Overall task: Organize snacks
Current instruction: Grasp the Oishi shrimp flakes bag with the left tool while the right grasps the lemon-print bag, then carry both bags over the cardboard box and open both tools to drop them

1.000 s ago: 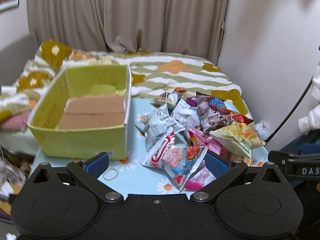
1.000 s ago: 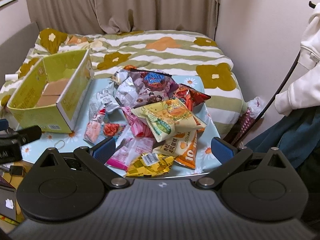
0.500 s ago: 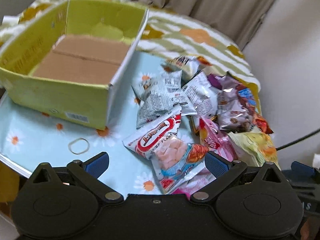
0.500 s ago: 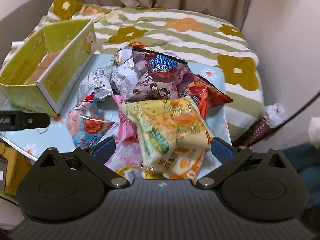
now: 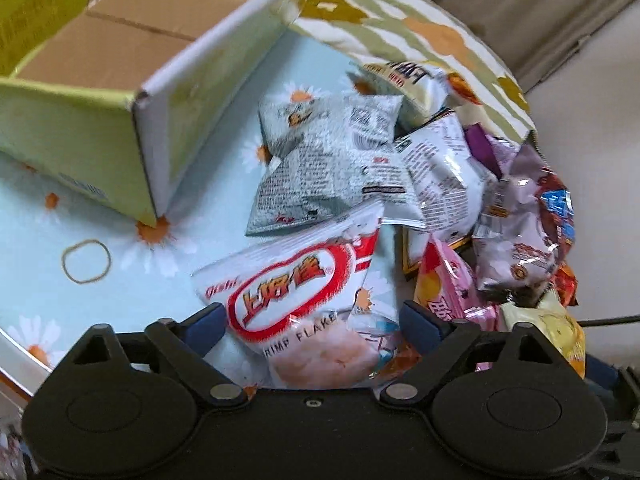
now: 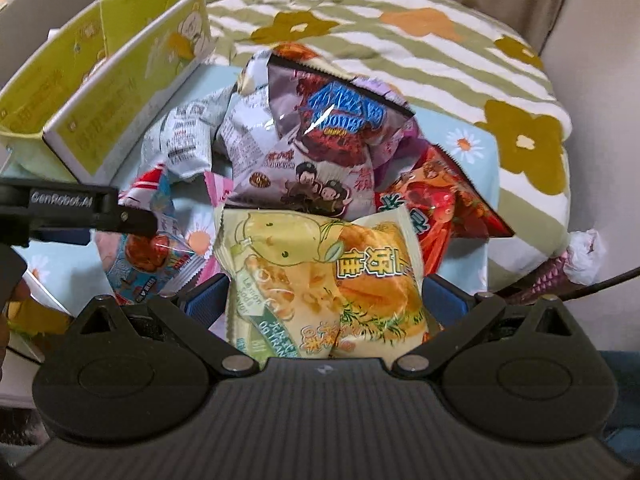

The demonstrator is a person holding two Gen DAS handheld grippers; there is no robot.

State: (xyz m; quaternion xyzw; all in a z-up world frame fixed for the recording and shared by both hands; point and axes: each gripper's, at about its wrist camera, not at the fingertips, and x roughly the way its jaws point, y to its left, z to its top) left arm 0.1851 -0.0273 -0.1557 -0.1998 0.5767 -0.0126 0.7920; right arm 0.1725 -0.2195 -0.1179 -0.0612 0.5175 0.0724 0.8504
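Observation:
A pile of snack bags lies on a light blue daisy-print table (image 5: 36, 208). My left gripper (image 5: 314, 322) is open, its blue fingertips either side of a white and red shrimp flake bag (image 5: 296, 280). Silver bags (image 5: 328, 160) lie behind it. My right gripper (image 6: 326, 300) is open around a yellow lemon snack bag (image 6: 320, 276). A purple sponge crunch bag (image 6: 320, 140) and a red bag (image 6: 436, 200) lie beyond it. The open green cardboard box (image 5: 80, 64) stands at the left, and shows in the right wrist view (image 6: 104, 92) too.
A rubber band (image 5: 86, 261) lies on the table left of the shrimp bag. The left gripper's body (image 6: 72, 210) shows at the left of the right wrist view. A flowered striped bedspread (image 6: 400, 40) lies behind the table. A wall is at the right.
Both grippers have moved down and forward into the pile. The shrimp flake bag now sits between the left fingertips and the yellow bag between the right ones.

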